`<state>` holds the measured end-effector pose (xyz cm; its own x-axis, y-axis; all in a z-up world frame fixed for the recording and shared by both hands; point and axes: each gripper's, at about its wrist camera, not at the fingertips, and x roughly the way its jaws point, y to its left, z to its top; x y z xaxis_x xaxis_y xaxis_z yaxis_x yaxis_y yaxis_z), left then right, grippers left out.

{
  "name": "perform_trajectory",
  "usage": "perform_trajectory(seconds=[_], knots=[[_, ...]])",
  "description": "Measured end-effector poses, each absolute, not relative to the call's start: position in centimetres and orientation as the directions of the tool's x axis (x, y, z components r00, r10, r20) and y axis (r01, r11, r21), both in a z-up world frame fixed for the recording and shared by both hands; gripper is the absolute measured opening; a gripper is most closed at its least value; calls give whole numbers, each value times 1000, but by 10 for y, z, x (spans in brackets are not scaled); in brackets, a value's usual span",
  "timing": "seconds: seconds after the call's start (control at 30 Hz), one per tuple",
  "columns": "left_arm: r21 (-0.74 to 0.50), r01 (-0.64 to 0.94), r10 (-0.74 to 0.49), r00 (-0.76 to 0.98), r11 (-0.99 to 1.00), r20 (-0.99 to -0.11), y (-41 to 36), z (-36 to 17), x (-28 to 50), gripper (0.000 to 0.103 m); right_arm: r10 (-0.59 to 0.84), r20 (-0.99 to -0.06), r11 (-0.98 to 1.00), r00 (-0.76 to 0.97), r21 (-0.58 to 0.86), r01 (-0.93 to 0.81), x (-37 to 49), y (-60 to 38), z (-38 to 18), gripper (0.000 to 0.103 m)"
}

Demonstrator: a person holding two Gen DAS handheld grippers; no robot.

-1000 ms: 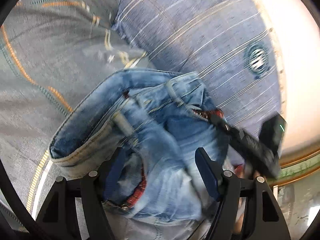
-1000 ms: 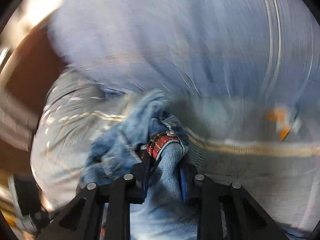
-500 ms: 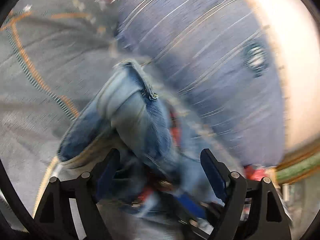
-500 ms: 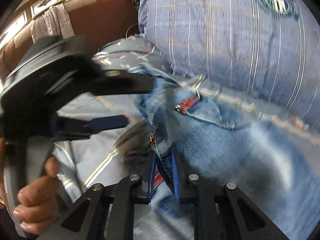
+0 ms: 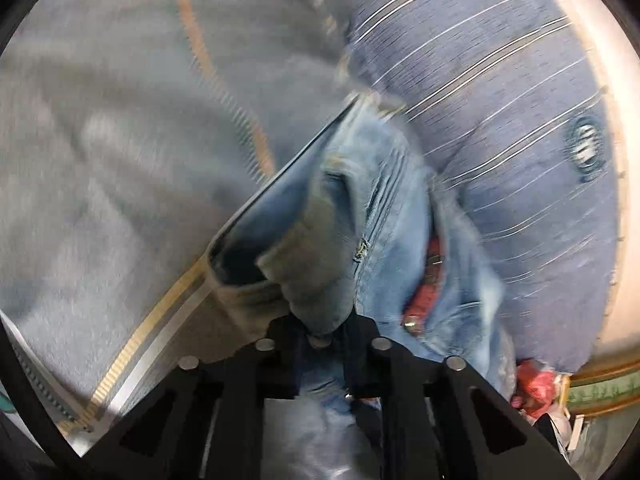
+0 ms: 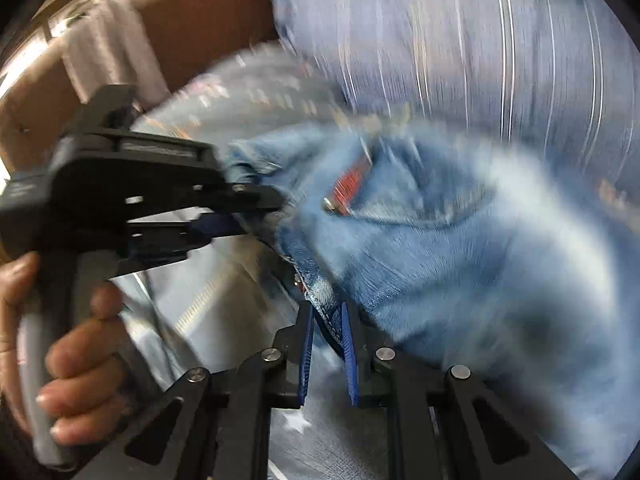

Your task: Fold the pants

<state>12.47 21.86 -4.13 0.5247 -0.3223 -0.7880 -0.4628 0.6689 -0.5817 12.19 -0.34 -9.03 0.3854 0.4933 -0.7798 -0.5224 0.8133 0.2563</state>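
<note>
- The left tongs (image 5: 320, 332), spread wide around the jeans' (image 5: 380, 216) waist a second ago, now pinch the denim between pressed-together fingers.
- The right tongs (image 6: 326, 344) keep their pinch on a nearby waistband edge.
- The jeans hang bunched over the grey bedspread (image 5: 120, 160), just beside the striped pillow (image 5: 500, 120).
- With both corners held, the waist can likely be spread flat next; motion blur hides finer detail.

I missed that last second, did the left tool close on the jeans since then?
Yes. The left tool, wide open around the jeans before, is now shut on the denim, beside the striped pillow.
</note>
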Motion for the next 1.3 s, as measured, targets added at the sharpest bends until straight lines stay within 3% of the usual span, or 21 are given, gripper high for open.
perform_trajectory(seconds=[0.07,0.17,0.3,0.4,0.43,0.5,0.53,0.63,0.7,0.87,0.97,1.17,1.3], knots=[[-596,-437,-301,575,673,-761,217,-29,117,12,517,-760,808,394,281,-518,119,-9,-97,17],[-518,-411,-174,633,750,-755,207,-2,103,12,588,-707,782,393,373,-500,111,-22,-79,21],[-360,-463,-109,484,810,-868,199,-39,123,14,558,-732,788,391,320,-525,104,-27,-69,22],[-328,-453,-47,528,829,-848,192,-23,116,19,589,-720,786,366,407,-466,100,-62,-68,25],[-316,-449,-21,549,836,-836,190,-15,110,28,607,-696,779,382,429,-456,95,-79,-62,30],[-307,-434,26,611,847,-791,187,1,98,51,593,-676,800,437,432,-416,89,-117,-48,82],[-296,-418,51,644,859,-763,184,10,93,62,580,-665,813,471,428,-395,87,-135,-41,85],[-248,-320,79,742,915,-666,155,35,73,66,558,-613,827,559,466,-315,87,-202,-14,85],[-215,-207,24,771,954,-637,125,43,65,68,524,-592,834,612,504,-226,92,-252,-1,85],[-201,187,-275,690,961,-670,9,35,64,68,374,-561,847,739,532,-25,81,-361,-3,84],[-247,418,-453,516,874,-727,-78,15,67,68,253,-606,831,754,536,152,68,-416,-16,80],[-122,691,-491,366,713,-791,-219,-22,57,68,214,-648,776,731,567,276,53,-481,-29,80],[-13,761,-445,365,649,-818,-270,-36,53,65,260,-645,697,719,641,323,50,-507,-50,80]])
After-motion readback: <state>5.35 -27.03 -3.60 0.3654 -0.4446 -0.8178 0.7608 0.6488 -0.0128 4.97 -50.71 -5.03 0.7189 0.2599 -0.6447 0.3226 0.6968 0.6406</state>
